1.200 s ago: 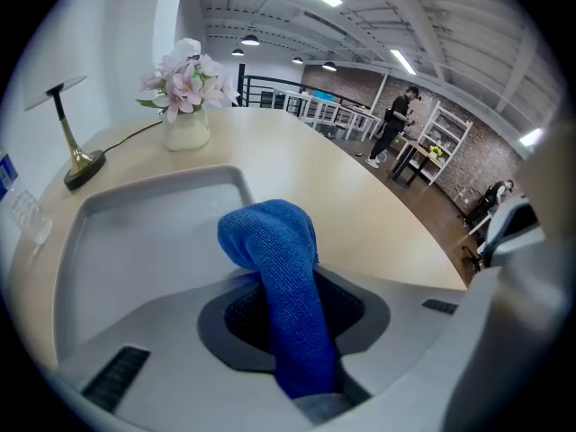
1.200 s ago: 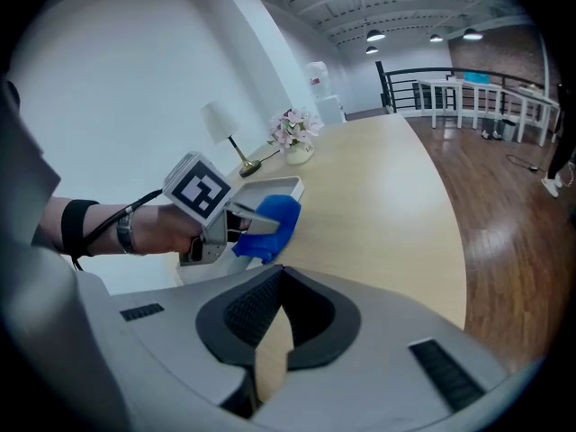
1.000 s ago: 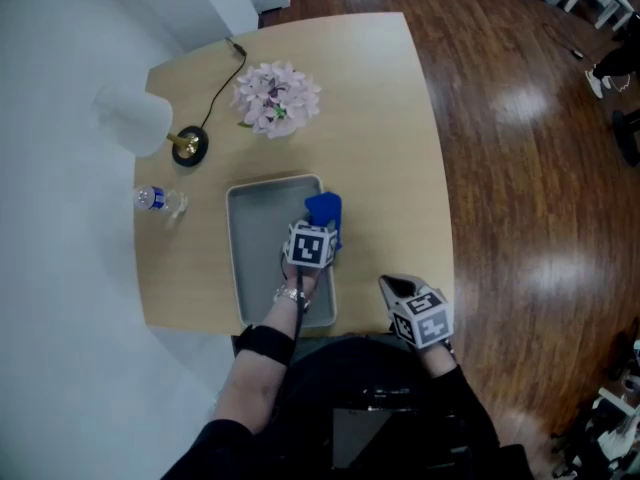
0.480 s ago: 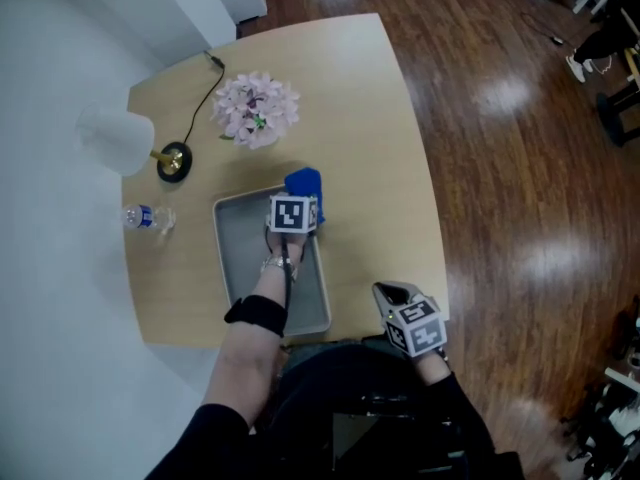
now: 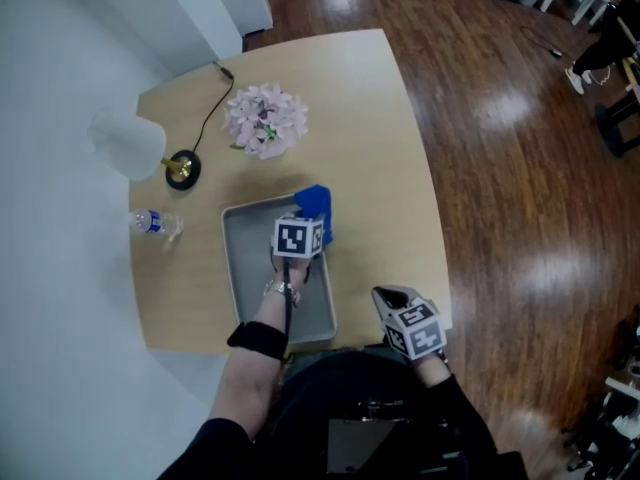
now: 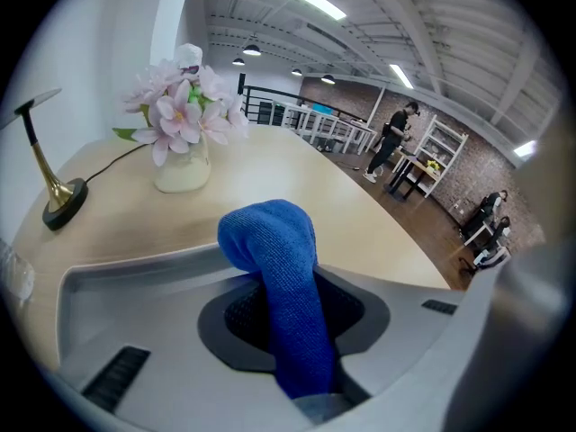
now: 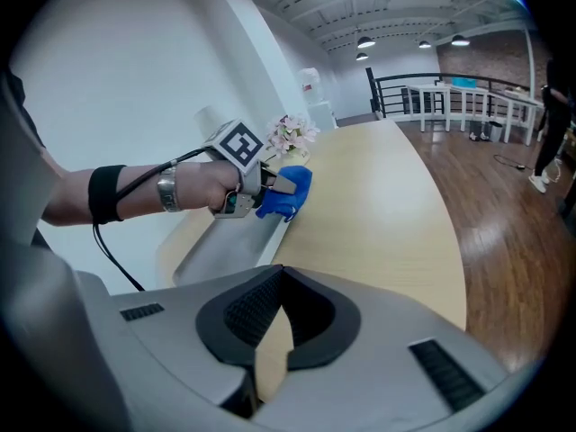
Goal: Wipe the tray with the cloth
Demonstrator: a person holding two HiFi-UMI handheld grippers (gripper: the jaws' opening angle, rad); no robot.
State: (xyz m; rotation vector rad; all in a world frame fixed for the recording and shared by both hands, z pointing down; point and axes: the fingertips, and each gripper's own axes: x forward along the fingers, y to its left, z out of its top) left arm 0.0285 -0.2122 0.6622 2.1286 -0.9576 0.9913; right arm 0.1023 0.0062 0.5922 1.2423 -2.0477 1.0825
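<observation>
A grey metal tray (image 5: 250, 278) lies on the round wooden table, in front of me. My left gripper (image 5: 311, 220) is shut on a blue cloth (image 5: 316, 204) at the tray's far right corner, by the right rim. In the left gripper view the cloth (image 6: 274, 259) stands bunched up between the jaws, with its lower part hidden. From the right gripper view I see that hand, the cloth (image 7: 288, 193) and the tray (image 7: 225, 246). My right gripper (image 5: 392, 294) hangs shut and empty over the table's near right edge.
A vase of pink flowers (image 5: 265, 120) stands beyond the tray. A white lamp (image 5: 132, 144) with a brass foot and black cord is at the far left, and a small water bottle (image 5: 157, 224) lies left of the tray. Wooden floor lies right of the table.
My left gripper has carried the cloth along the tray's right side toward the far corner. The right gripper has stayed in place.
</observation>
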